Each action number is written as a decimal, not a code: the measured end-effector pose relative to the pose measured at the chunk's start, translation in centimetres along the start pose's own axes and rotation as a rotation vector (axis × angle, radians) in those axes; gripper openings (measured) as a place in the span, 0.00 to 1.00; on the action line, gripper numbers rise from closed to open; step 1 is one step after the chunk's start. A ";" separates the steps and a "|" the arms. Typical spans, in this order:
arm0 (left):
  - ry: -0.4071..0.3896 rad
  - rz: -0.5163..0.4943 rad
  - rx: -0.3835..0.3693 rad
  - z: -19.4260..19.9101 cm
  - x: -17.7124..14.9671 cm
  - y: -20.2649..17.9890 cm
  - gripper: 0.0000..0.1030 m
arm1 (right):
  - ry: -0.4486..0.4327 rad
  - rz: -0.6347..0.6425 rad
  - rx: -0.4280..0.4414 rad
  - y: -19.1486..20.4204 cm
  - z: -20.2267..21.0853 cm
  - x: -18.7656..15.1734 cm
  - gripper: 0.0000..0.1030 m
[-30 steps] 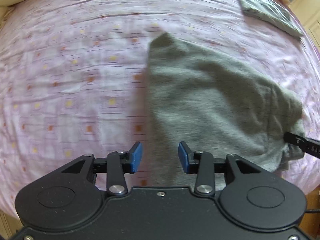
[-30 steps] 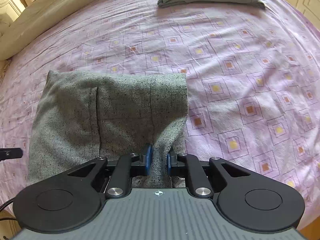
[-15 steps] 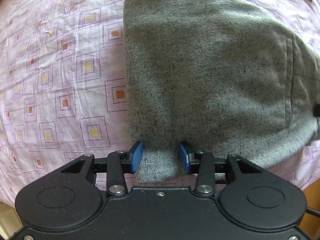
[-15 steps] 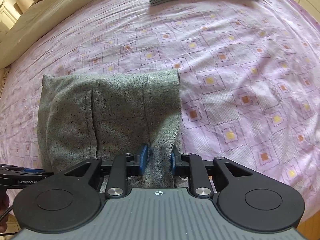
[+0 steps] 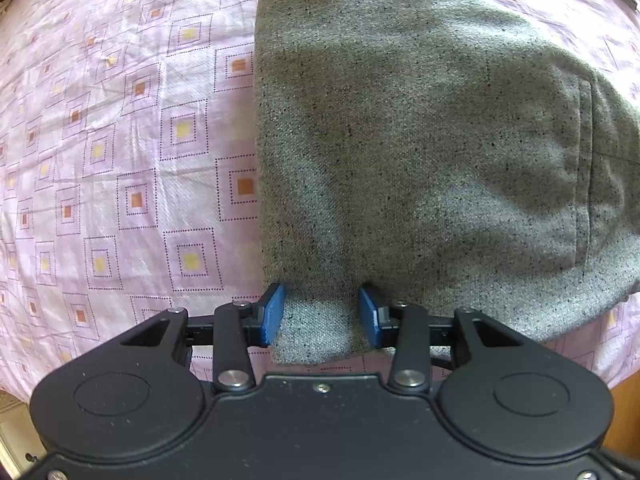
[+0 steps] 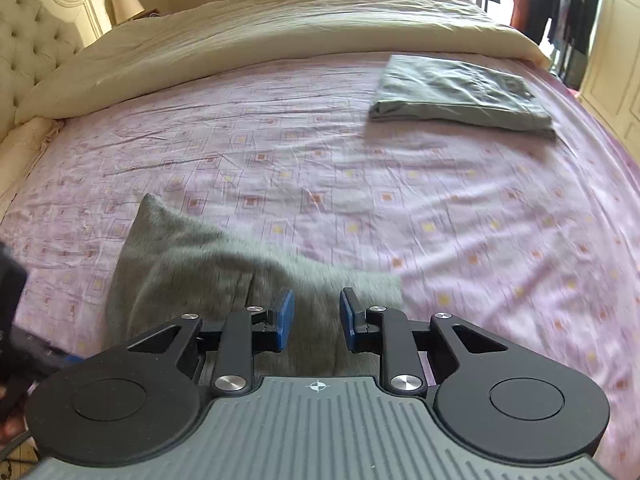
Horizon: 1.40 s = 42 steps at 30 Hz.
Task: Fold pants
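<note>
Pink bedsheet [image 6: 460,216] lies open right of the folded pants [image 5: 420,140]; both claws gape, holding nothing.

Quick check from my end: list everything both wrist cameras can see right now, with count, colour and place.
grey pants: one, speckled grey, folded on the near part of the bed, one corner between the left fingers
folded garment: one, plain grey-green, far right of the bed
bed sheet: one, pink-lilac with orange and yellow squares, under both garments
duvet: one, cream, bunched across the head of the bed
headboard: one, cream, tufted, far left
lamp: one, beige shade, beside the headboard
hanging clothes: several, dark, far right by the window
left gripper: black, blue pads, open astride the pants' corner
right gripper: black, blue pads, open above the pants
</note>
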State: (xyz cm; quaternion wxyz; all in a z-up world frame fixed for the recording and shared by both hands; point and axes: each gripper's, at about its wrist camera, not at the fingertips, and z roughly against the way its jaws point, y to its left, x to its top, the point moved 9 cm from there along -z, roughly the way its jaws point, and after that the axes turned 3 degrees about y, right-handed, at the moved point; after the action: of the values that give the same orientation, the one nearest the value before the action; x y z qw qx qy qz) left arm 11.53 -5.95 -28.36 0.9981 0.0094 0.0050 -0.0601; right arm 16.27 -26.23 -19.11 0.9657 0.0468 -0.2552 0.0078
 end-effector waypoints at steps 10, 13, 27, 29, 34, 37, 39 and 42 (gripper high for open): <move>-0.052 0.038 -0.002 1.2 -0.8 1.4 0.56 | 0.018 0.163 -0.028 0.6 -3.7 -0.3 0.24; -0.101 0.033 -0.002 2.6 -1.2 1.9 0.57 | 0.008 0.090 0.017 -0.2 -1.3 -1.2 0.26; -0.195 -0.003 -0.043 4.7 -0.6 0.6 0.66 | 0.094 -0.180 0.022 -5.4 2.0 -8.8 0.51; -0.213 0.011 -0.047 4.8 0.5 0.5 0.68 | 0.079 -0.176 0.039 -5.6 1.6 -7.7 0.51; -0.223 0.040 -0.052 3.7 2.7 0.3 0.76 | 0.116 -0.148 0.098 -5.1 -0.6 -6.3 0.52; -0.175 0.058 -0.058 1.7 3.3 0.2 0.84 | 0.175 -0.149 0.124 -4.8 -2.6 -6.8 0.59; -0.165 0.061 -0.062 1.0 3.3 0.2 0.96 | 0.201 -0.190 0.134 -4.8 -3.8 -7.5 0.71; -0.169 0.068 -0.082 0.3 3.5 0.4 1.00 | 0.207 -0.251 0.154 -4.8 -4.5 -7.7 0.80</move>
State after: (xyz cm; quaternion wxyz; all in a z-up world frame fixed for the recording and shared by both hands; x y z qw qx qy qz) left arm 15.01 -5.99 -28.11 0.9960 -0.0366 -0.0770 -0.0265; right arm 12.03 -30.55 -27.22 0.9737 0.1509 -0.1455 -0.0888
